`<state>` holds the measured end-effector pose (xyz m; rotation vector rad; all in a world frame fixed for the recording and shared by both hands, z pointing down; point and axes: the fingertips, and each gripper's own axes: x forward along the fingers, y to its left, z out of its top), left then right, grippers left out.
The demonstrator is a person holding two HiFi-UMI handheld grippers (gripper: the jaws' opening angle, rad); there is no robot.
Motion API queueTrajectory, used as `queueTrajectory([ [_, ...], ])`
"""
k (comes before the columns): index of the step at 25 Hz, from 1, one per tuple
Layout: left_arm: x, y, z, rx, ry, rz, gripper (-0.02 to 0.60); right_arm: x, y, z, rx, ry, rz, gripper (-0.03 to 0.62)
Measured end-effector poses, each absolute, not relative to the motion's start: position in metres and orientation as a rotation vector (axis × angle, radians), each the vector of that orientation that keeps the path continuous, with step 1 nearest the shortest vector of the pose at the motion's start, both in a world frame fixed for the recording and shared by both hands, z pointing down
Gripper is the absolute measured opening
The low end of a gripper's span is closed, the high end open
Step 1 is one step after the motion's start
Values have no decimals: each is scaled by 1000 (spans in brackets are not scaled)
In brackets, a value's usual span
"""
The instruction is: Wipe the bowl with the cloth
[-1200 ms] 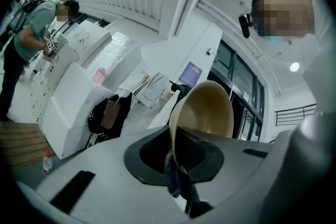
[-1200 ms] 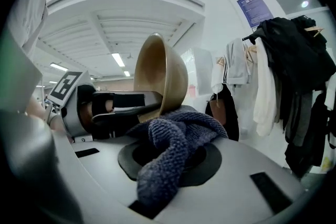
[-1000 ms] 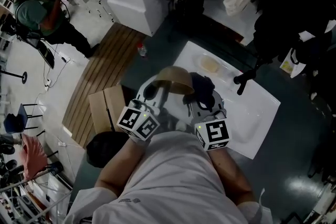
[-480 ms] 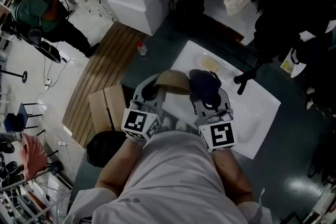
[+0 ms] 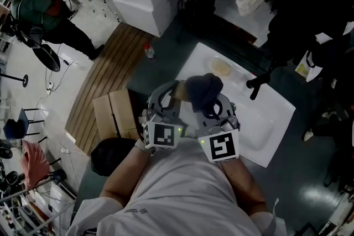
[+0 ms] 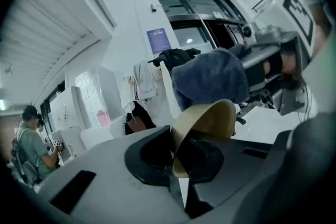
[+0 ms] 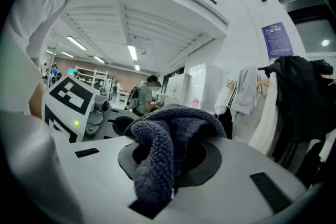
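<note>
Left gripper (image 5: 166,98) clamps the tan bowl (image 6: 206,126) by its rim; right gripper (image 5: 213,105) pinches the dark cloth (image 7: 167,136) at the bowl's 3 o'clock — seemingly touching. Best: hold bowl steady, press cloth round inside.

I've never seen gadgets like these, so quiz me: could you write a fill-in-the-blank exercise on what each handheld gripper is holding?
The left gripper is shut on the ____ of the tan round bowl.
The right gripper is shut on a dark blue knitted ____.
In the head view, it sits to the ____ of the bowl.
Missing words: rim; cloth; right.
</note>
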<state>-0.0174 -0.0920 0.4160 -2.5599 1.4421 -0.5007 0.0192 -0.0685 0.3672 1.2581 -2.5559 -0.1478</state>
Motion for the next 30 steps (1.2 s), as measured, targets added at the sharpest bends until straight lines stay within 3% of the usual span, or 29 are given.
queueTrajectory([
  [16,6,-83,427,-2560,1284,-568,25,-11,-63,379,1121,-2600,-131,61],
  [25,-7,-80,427,-2663,1174,-468,20,30,-73,347,1297,-2701,-32,61],
  [30,-16,-65,417,-2716,1010,-380,20,46,-72,350,1198,-2682,-144,61],
])
